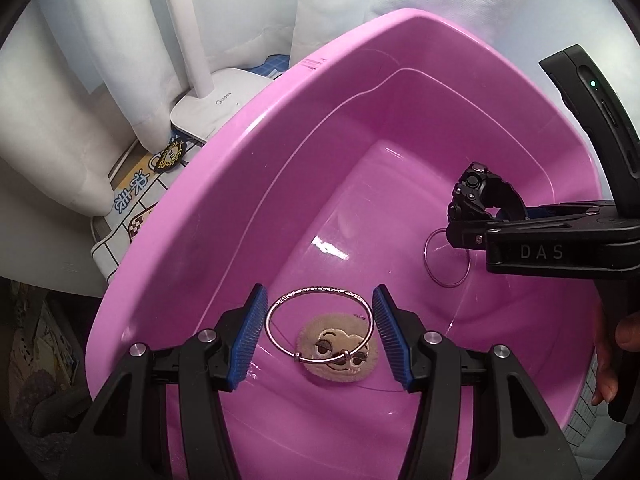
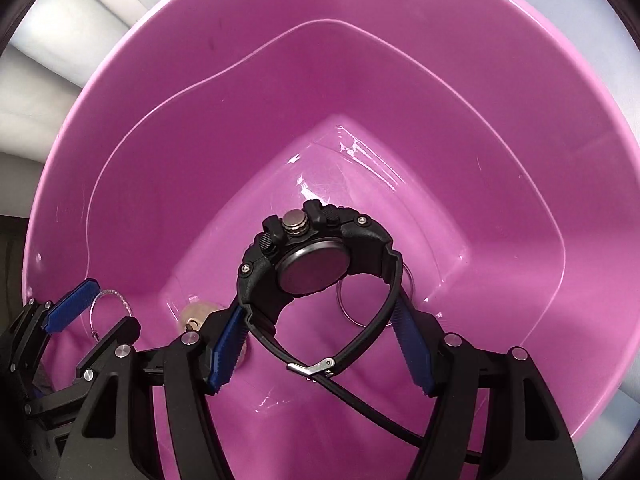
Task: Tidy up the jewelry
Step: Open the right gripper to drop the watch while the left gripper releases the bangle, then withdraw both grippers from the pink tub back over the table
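Lowering into a pink basin (image 1: 248,152), the left gripper (image 1: 320,336) clamps a silver bangle (image 1: 320,322); the right gripper (image 2: 320,344) clamps a black watch (image 2: 316,260). Release both near the floor, apart.

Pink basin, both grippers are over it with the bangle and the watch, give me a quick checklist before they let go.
1. Silver bangle sits between the left gripper pads: ok.
2. Black watch is held by its strap in the right gripper: ok.
3. Both grippers are inside the pink basin walls: ok.
4. Landing spot under the bangle is free: not ok, a plush face patch lies right below.
5. Landing spot under the watch is free: not ok, a thin ring lies on the floor there.
6. Height above the basin floor is low enough for a gentle drop: cannot tell.
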The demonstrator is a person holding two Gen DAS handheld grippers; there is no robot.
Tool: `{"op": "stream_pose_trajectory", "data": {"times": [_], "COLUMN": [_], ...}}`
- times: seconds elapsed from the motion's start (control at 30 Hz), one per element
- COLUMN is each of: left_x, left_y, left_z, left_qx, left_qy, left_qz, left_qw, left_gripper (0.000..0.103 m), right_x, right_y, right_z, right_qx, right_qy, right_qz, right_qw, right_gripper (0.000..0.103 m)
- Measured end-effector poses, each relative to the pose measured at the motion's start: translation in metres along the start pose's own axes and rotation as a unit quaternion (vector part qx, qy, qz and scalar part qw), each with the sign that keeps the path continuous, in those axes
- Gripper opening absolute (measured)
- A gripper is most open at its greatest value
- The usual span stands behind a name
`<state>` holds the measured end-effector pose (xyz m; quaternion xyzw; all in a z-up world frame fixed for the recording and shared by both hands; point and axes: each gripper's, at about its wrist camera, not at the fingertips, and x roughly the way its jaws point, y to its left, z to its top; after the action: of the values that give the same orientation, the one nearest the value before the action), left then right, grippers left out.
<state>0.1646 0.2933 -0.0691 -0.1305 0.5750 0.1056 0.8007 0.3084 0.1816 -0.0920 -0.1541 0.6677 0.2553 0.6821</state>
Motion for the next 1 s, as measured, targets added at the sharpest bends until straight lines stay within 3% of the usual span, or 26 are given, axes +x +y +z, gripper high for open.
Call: {"op": "stream_pose_trajectory", "data": {"times": [0.17, 0.5, 1.0], "left_x": [0.001, -0.004, -0.031], "left_y": [0.0, -0.01, -0.004], "left_z": [-0.001, -0.01, -0.02], "left_qx": [0.003, 0.025, 0.031], "left_qy": [0.01, 0.007, -0.039], "left_qz": [-0.001, 0.001, 0.007], "left_qw": [0.9999, 0.9997, 0.9987], "left_gripper": [0.057, 0.081, 0.089], "right_x": [0.003, -0.011, -0.021], "right_y": [-0.002, 0.0, 0.013], "right_z": [0.007, -0.005, -0.013], "right_qx": [0.009, 0.013, 0.002], "right_qy": [0.003, -0.013, -0.042], "right_qz": [-0.007, -0.001, 0.014], "right_qw": [1.0, 1.0, 0.999], "right_gripper": [0.066, 0.067, 0.069]}}
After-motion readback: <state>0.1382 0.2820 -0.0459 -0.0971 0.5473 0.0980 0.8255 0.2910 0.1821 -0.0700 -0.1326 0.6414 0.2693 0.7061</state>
